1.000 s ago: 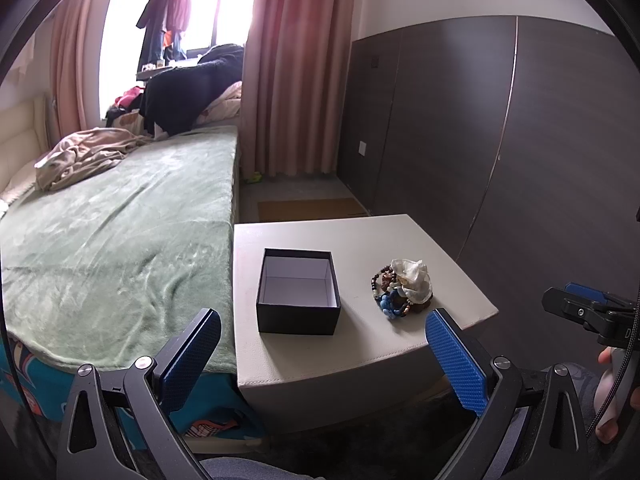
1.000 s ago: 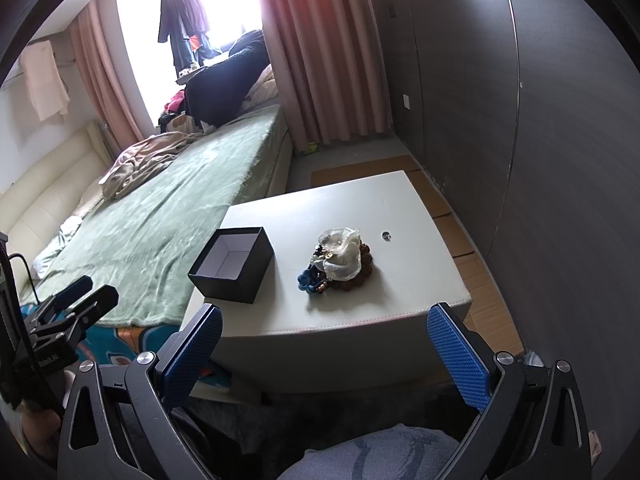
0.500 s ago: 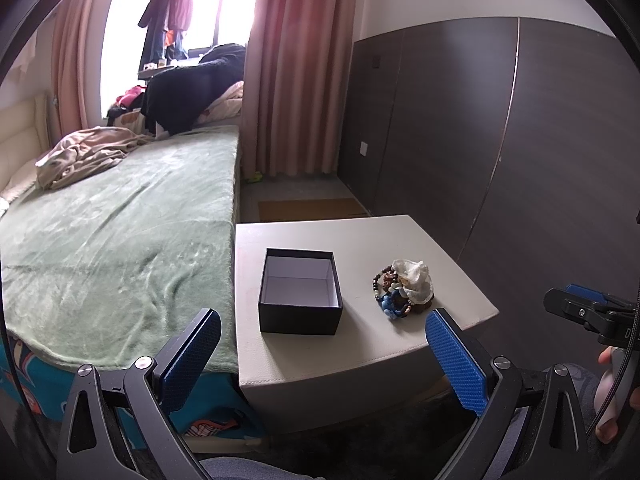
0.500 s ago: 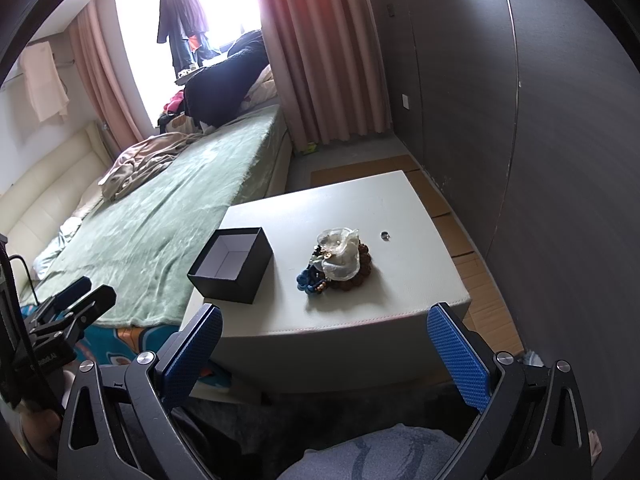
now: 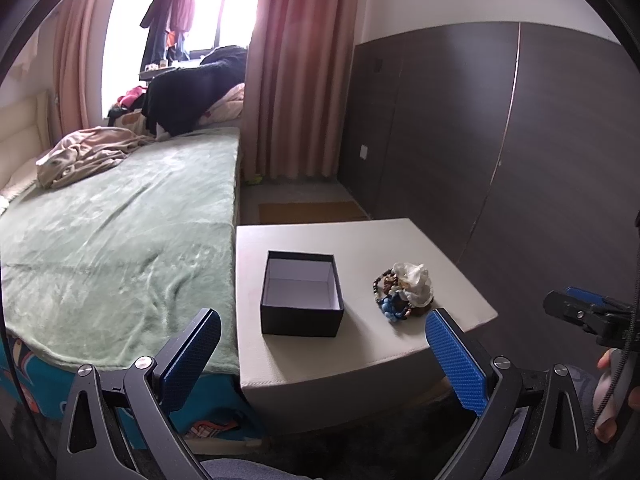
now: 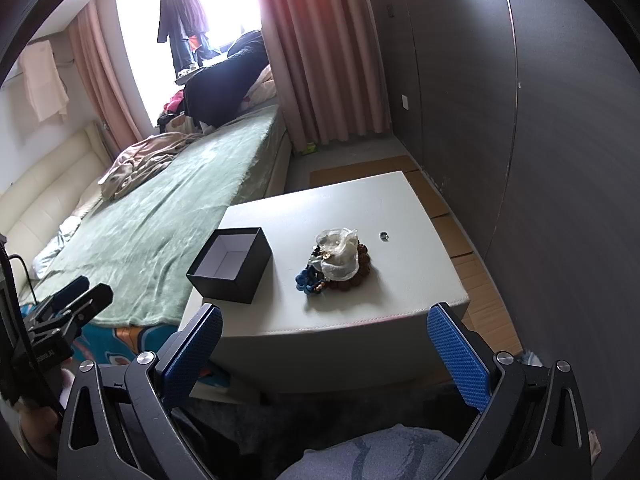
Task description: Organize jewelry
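Note:
An open black box (image 5: 302, 299) (image 6: 232, 265) with a white inside sits empty on a pale square table (image 5: 348, 354) (image 6: 400, 200). To its right lies a pile of jewelry (image 5: 404, 292) (image 6: 336, 264): brown and blue bead bracelets under a cream fabric flower. A small ring (image 6: 383, 235) lies apart, farther back on the table. My left gripper (image 5: 320, 356) is open, short of the table's near edge, nothing between its blue pads. My right gripper (image 6: 324, 354) is open too, also short of the near edge and empty.
A bed with a green blanket (image 5: 120, 240) (image 6: 168, 216) borders the table's left side. Dark wall panels (image 5: 500, 140) (image 6: 560, 160) stand to the right. Pink curtains (image 5: 300, 72) and a window are at the back. A hand (image 5: 612, 396) holds the other gripper at the right edge.
Both views have crept slightly closer to the table. Nothing on the table has moved, and both grippers stay open.

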{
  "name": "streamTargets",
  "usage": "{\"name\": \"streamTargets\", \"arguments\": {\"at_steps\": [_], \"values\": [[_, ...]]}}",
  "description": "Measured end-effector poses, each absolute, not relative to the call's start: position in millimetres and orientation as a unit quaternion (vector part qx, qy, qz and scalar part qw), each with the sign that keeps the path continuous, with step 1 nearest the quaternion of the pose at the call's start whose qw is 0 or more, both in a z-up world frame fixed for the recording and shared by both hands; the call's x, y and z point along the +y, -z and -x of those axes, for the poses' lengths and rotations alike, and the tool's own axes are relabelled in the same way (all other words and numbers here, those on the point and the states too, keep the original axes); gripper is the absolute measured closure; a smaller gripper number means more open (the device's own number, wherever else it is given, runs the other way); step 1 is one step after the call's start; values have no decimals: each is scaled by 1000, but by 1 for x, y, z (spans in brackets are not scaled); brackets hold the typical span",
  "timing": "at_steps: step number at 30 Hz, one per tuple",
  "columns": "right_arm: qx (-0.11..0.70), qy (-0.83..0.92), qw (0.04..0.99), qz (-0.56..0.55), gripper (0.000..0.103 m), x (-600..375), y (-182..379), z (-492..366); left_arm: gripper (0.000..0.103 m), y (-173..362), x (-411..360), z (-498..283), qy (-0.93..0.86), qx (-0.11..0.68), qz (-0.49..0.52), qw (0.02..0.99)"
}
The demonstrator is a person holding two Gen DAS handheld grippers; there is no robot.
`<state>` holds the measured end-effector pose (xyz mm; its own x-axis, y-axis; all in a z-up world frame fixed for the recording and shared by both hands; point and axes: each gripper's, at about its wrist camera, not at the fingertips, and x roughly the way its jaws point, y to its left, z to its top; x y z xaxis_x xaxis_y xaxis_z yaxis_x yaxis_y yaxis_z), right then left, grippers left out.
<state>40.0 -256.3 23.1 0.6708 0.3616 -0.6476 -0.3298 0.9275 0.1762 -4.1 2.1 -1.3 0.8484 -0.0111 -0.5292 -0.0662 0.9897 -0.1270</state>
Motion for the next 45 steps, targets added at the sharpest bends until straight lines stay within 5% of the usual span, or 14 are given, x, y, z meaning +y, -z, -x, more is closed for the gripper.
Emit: {"name": "streamTargets", "arguments": {"at_steps": [13, 35, 41, 45], "values": [[359, -167, 917, -43, 0, -272, -22, -58, 1, -10, 3, -8, 23, 256, 61, 965], [353, -163, 910, -145, 0, -305, -31, -150, 2, -15, -42, -135, 109, 326, 38, 938], [378, -164, 896, -167, 0, -314, -27, -173, 23, 2, -61, -172, 135, 372, 40, 917], [390, -156, 893, -165, 0, -315, -23, -187, 27, 13, -75, -192, 153, 394, 38, 905]]}}
